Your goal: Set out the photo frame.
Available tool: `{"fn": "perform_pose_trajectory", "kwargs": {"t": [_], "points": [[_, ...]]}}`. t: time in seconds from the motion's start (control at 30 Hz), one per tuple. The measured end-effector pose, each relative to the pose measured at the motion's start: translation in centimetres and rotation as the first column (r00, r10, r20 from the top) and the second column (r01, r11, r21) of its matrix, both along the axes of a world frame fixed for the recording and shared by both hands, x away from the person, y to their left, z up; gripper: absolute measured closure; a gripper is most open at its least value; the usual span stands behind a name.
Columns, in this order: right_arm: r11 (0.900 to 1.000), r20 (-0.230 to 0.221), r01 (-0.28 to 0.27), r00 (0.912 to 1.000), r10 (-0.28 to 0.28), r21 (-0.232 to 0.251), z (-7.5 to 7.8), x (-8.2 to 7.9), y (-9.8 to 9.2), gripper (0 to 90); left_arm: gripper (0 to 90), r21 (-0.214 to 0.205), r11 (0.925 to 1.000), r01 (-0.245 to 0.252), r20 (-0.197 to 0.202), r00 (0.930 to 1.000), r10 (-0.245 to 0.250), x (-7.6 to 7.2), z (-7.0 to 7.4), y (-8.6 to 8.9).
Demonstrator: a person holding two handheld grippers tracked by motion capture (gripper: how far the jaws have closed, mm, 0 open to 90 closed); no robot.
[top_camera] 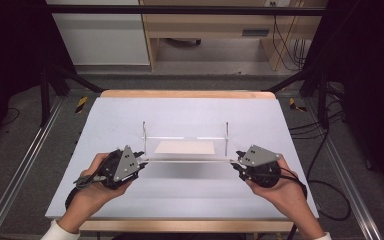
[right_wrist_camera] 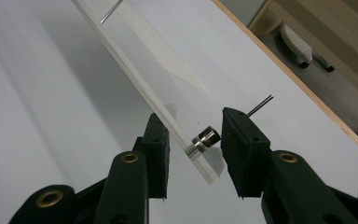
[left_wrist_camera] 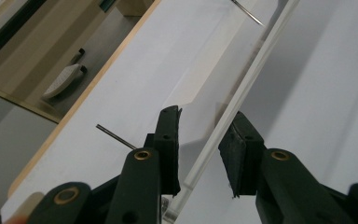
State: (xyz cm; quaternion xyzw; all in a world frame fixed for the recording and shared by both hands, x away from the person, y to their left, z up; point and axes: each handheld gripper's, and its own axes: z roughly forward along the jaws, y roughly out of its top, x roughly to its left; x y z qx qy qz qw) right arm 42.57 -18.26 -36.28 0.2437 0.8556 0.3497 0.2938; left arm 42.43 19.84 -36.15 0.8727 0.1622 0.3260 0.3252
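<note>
A clear acrylic plate spans the space between my two grippers, above the white table. Two thin metal rods stand up from its far side. My left gripper grips the plate's left end. In the left gripper view the plate's edge runs between the jaws of that gripper, close against the right pad. My right gripper holds the right end. In the right gripper view the plate sits between the pads of that gripper, and a small metal stud on it touches the right pad.
A pale rectangle shows on the table under the plate. The table has a wooden rim. Black frame posts flank it, and cables trail on the floor at right. A grey pedal-like object lies on the floor beyond the table.
</note>
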Motion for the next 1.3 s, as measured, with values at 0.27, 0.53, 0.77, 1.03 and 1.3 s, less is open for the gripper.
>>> {"fn": "perform_pose_trajectory", "kwargs": {"t": [0.27,0.53,0.77,1.03,1.3], "points": [[1.0000,-0.005,-0.005,1.0000,0.005,0.001,0.6,0.4,0.5,64.5,68.2,0.016,0.9999,0.004,-0.014,0.9999,-0.004,0.8,0.9,0.0],[1.0000,-0.015,-0.005,0.9999,0.005,-0.005,1.0,0.6,0.8,65.3,68.0,0.016,0.9999,0.006,-0.026,0.9996,-0.005,1.5,1.4,0.2],[0.9971,-0.009,-0.014,0.9998,0.015,0.074,2.1,2.4,0.2,61.3,67.0,0.028,0.9996,0.005,-0.053,0.9986,-0.004,3.2,3.1,0.1],[0.9848,0.088,-0.024,0.9961,0.009,0.172,1.3,3.9,-0.6,55.7,65.1,0.026,0.9996,0.009,-0.083,0.9966,-0.007,5.4,4.7,0.1],[0.9763,0.135,0.003,0.9904,-0.033,0.217,0.4,5.1,-0.9,58.9,63.5,0.025,0.9997,0.005,-0.089,0.9960,-0.003,6.9,5.6,0.0]]}}
